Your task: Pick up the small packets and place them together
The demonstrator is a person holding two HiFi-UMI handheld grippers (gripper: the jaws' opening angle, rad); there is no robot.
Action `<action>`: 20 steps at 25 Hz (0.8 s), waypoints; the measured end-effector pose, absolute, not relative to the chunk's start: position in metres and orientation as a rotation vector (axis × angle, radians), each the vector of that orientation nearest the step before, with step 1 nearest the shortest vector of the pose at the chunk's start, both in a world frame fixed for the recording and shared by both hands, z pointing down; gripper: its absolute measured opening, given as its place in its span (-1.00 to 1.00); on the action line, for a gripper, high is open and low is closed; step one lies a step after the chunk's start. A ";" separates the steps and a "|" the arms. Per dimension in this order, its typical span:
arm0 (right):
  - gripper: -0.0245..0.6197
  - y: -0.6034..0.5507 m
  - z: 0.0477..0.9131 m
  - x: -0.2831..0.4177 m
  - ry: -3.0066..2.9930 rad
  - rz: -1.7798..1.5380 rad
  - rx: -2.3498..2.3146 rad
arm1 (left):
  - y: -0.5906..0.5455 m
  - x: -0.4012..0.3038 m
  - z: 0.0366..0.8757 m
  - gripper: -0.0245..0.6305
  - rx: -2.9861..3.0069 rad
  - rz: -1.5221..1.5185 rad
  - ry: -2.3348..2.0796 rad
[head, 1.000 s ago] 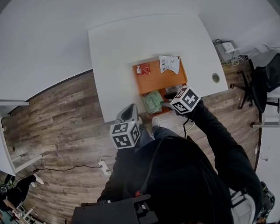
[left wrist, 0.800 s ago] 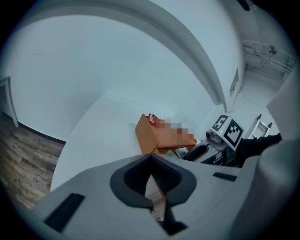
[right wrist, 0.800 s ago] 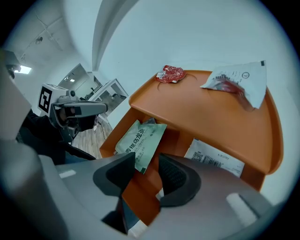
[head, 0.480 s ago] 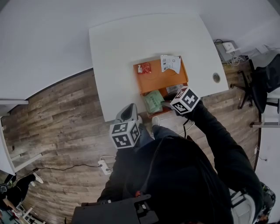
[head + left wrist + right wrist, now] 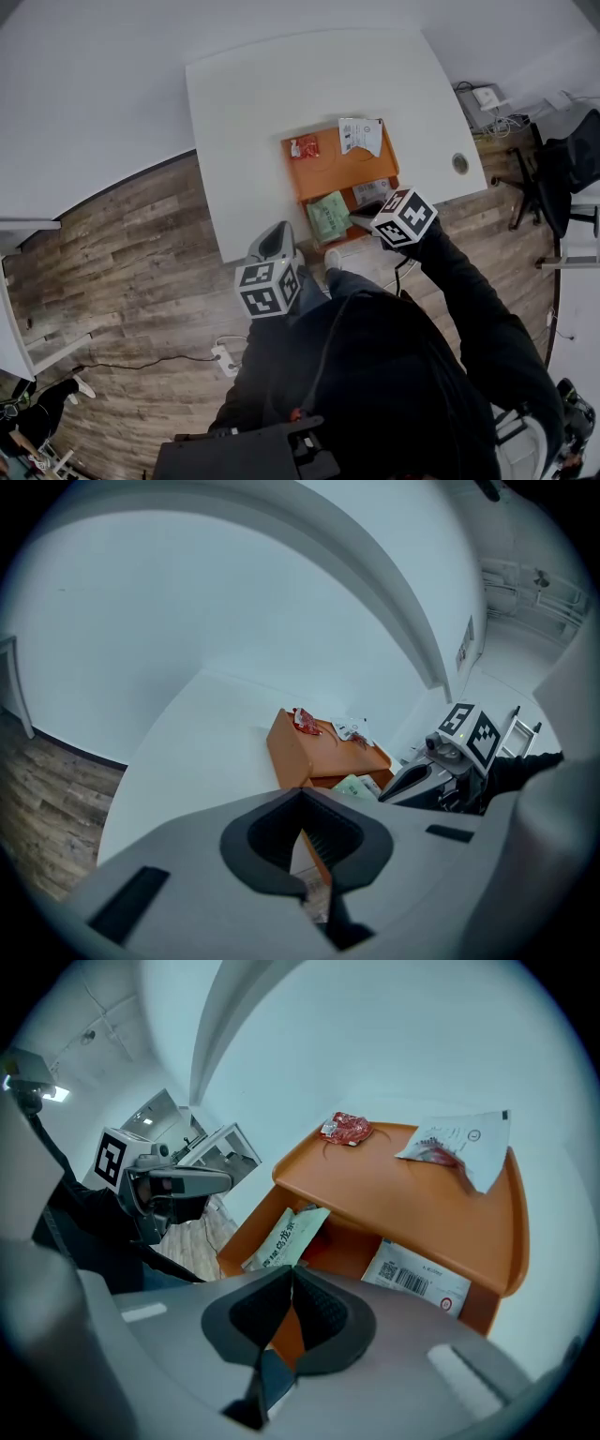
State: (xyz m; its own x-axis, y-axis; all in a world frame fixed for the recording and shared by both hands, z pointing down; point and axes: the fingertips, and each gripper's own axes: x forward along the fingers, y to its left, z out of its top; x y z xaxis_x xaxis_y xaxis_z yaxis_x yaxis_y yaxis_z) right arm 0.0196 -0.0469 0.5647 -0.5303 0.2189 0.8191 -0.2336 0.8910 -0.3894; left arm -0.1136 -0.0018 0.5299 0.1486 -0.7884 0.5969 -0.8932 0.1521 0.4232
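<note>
Green packet lies just beyond right tongs (just closed, empty); left tongs closed.

The orange plastic tray's upper shelf hid part of the white barcoded packet and one end of the pale green printed packet; the barcode label's fine print was unreadable.

Packets lie atop the stand and beneath it.
</note>
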 end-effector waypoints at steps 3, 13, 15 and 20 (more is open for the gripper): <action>-0.90 -0.047 0.555 0.024 -2.068 0.551 0.014 | -0.003 -0.111 0.530 -0.93 1.649 0.170 -1.643; -0.91 -0.057 0.505 0.029 -2.163 0.494 0.038 | -0.009 -0.104 0.524 -0.93 1.677 0.169 -1.633; -0.92 -0.061 0.494 0.027 -2.190 0.478 0.046 | -0.009 -0.103 0.524 -0.93 1.678 0.171 -1.632; -0.92 -0.073 0.465 0.017 -2.262 0.431 0.061 | -0.010 -0.104 0.522 -0.93 1.675 0.167 -1.640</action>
State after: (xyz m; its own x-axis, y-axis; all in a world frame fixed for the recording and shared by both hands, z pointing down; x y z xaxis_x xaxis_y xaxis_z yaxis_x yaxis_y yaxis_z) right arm 0.0172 -0.0734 0.4651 -0.6675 0.0958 0.7384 -0.1822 0.9405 -0.2868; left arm -0.1044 -0.0096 0.5216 0.1625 -0.7965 0.5825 -0.8975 0.1260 0.4226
